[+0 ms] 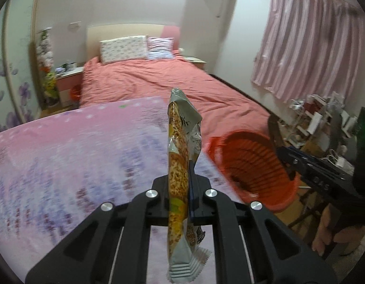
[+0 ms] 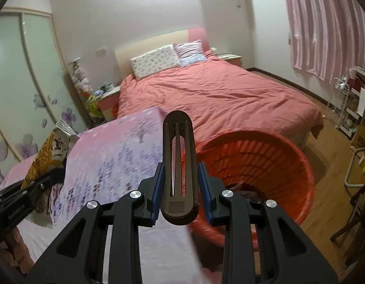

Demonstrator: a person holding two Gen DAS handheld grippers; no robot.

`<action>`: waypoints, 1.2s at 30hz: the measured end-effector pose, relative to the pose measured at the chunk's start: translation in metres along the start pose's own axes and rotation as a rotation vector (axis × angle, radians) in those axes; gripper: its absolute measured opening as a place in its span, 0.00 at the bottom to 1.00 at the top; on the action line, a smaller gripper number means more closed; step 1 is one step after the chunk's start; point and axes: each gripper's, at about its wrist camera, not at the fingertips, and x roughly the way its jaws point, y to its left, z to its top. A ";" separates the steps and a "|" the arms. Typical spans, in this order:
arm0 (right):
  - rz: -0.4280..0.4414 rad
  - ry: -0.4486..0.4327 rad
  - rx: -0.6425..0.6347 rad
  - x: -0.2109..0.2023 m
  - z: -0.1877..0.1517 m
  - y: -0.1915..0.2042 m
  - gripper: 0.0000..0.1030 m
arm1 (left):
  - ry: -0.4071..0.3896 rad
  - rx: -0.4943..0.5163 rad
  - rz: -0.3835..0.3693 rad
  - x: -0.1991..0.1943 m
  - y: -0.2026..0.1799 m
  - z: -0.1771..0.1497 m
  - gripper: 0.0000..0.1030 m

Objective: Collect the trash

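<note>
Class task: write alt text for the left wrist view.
The left gripper pinches an upright snack wrapper above a pink floral surface. An orange basket sits to its right, a pink bed behind.

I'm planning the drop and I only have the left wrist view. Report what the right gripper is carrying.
Observer: The right gripper is shut on a black slotted plastic piece, with its rounded tip pointing forward.
Operator: Tell me where the orange basket sits from there.
Observer: It is just ahead and to the right of the held piece, and it appears to stand on the wooden floor.
Operator: Check its bottom before my snack packet goes in.
Observer: Something dark lies at the bottom, but it is too unclear to identify.
</note>
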 end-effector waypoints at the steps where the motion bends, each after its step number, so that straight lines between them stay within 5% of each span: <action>1: -0.008 -0.004 0.013 0.000 0.003 -0.009 0.28 | 0.003 0.009 -0.019 0.005 -0.011 0.003 0.10; 9: -0.032 0.007 0.125 0.021 0.018 -0.068 0.29 | 0.046 0.080 -0.142 0.065 -0.086 0.021 0.11; 12: -0.027 0.031 0.151 0.036 0.019 -0.083 0.29 | 0.069 0.110 -0.138 0.095 -0.111 0.022 0.22; 15: -0.033 0.046 0.184 0.050 0.015 -0.099 0.50 | 0.106 0.109 -0.117 0.128 -0.124 0.023 0.46; 20: -0.105 0.033 0.191 0.046 0.004 -0.114 0.68 | 0.148 0.119 -0.061 0.154 -0.118 0.009 0.54; 25: -0.223 -0.029 0.126 0.020 0.000 -0.103 0.91 | 0.069 0.158 0.070 0.122 -0.099 -0.008 0.90; 27: -0.272 -0.070 0.085 0.007 -0.002 -0.096 0.98 | 0.034 0.170 0.116 0.101 -0.091 -0.013 0.95; 32: -0.422 -0.155 -0.072 -0.036 -0.012 -0.058 0.98 | -0.051 0.174 0.234 0.034 -0.070 -0.034 0.96; 36: -0.352 -0.206 -0.084 -0.074 -0.031 -0.040 0.98 | -0.094 0.134 0.316 -0.018 -0.045 -0.060 0.96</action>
